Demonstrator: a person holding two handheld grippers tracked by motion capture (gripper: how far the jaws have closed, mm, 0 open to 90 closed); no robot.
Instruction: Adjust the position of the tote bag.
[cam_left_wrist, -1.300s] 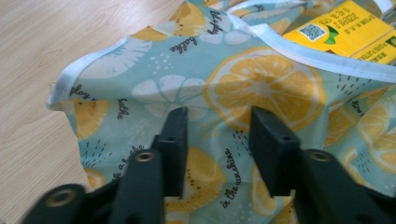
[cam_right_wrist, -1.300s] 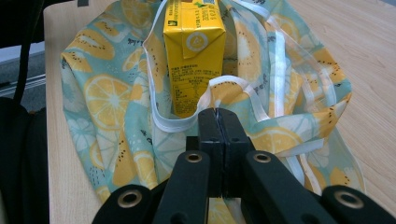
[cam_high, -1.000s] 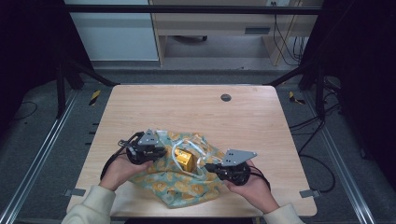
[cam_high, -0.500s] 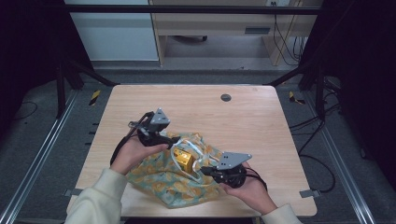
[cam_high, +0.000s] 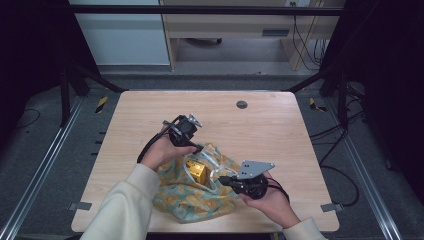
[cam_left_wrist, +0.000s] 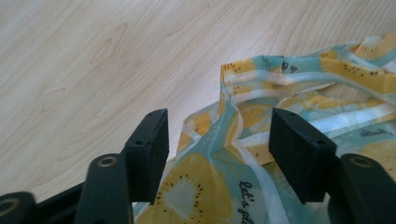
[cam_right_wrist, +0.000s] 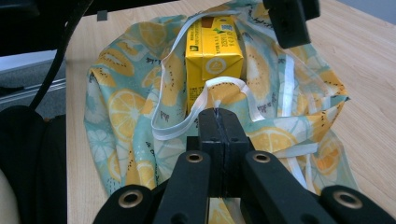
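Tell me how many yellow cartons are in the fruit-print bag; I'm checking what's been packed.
1. A single yellow carton lies in the open mouth of the bag, between its white handles. Others may be hidden under the cloth.

The right gripper (cam_right_wrist: 218, 122) has its jaws pressed together on the bag (cam_right_wrist: 130, 112) at its white handle (cam_right_wrist: 224, 85). A yellow carton (cam_right_wrist: 212, 44) lies in the bag's mouth, on the tabletop (cam_right_wrist: 369, 60).

My right hand-held gripper (cam_right_wrist: 218, 122) hides the carton's (cam_right_wrist: 212, 46) lower end; its small print is unreadable, and the bag (cam_left_wrist: 243, 154) runs off the frame.
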